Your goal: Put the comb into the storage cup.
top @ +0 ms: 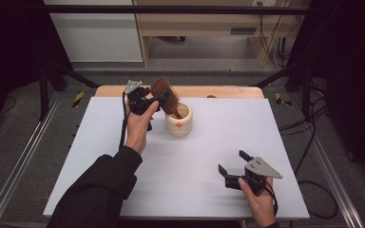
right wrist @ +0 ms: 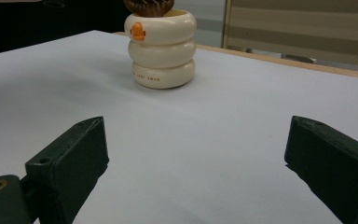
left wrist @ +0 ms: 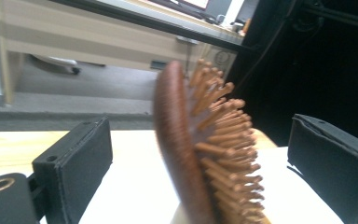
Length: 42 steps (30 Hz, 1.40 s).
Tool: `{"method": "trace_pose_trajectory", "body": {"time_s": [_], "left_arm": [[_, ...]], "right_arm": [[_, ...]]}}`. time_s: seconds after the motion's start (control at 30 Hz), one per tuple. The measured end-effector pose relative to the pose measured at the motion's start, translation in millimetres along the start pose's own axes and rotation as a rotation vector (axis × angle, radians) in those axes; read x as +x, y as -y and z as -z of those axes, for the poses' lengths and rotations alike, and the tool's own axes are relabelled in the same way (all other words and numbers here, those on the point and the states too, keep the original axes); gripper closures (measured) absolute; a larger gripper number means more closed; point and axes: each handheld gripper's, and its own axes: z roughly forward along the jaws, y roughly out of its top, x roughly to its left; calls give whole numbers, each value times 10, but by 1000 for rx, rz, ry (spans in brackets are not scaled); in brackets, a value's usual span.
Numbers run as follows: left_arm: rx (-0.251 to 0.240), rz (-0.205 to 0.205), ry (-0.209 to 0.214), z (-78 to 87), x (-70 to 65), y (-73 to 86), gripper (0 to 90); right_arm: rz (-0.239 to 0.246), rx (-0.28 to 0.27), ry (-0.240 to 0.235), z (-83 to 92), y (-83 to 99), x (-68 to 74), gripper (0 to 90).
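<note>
Straddling hairbrush (left wrist: 200, 154), left claw (left wrist: 205, 158) wide open

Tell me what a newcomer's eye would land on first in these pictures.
First comes the brown hairbrush, standing head-up in the cream ringed cup near the table's far edge. The left tongs hover open at the brush head, with its bristles between their black jaws in the left gripper view. The right tongs sit open, holding nothing, low over the white tabletop at the near right.

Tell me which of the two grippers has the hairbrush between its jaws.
The left gripper: its open jaws flank the brown hairbrush standing in the cream holder. The right gripper sits apart, jaws open over bare table.
</note>
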Motion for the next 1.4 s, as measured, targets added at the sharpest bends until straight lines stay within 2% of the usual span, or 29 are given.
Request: {"method": "trace_pose_trajectory", "body": {"time_s": [0.33, 0.5, 0.63, 0.7, 1.0, 1.23, 1.4], "left_arm": [[-8, 21, 19, 89, 21, 53, 62], [-22, 9, 29, 118, -27, 34, 61], [-18, -25, 14, 148, -46, 32, 60], [-2, -49, -15, 160, -44, 47, 61], [3, -36, 2, 277, -16, 98, 61], [-12, -27, 18, 412, -7, 102, 60], [-21, -44, 4, 498, 31, 127, 59]], "right_arm": [[5, 2, -3, -3, 4, -2, 61], [7, 7, -4, -10, 9, 10, 60], [8, 9, -2, -10, 13, 8, 60], [7, 9, -2, -8, 13, 8, 60], [12, 12, -1, -10, 16, 10, 60], [17, 13, -2, -12, 19, 19, 60], [13, 15, -3, -12, 21, 26, 59]]}}
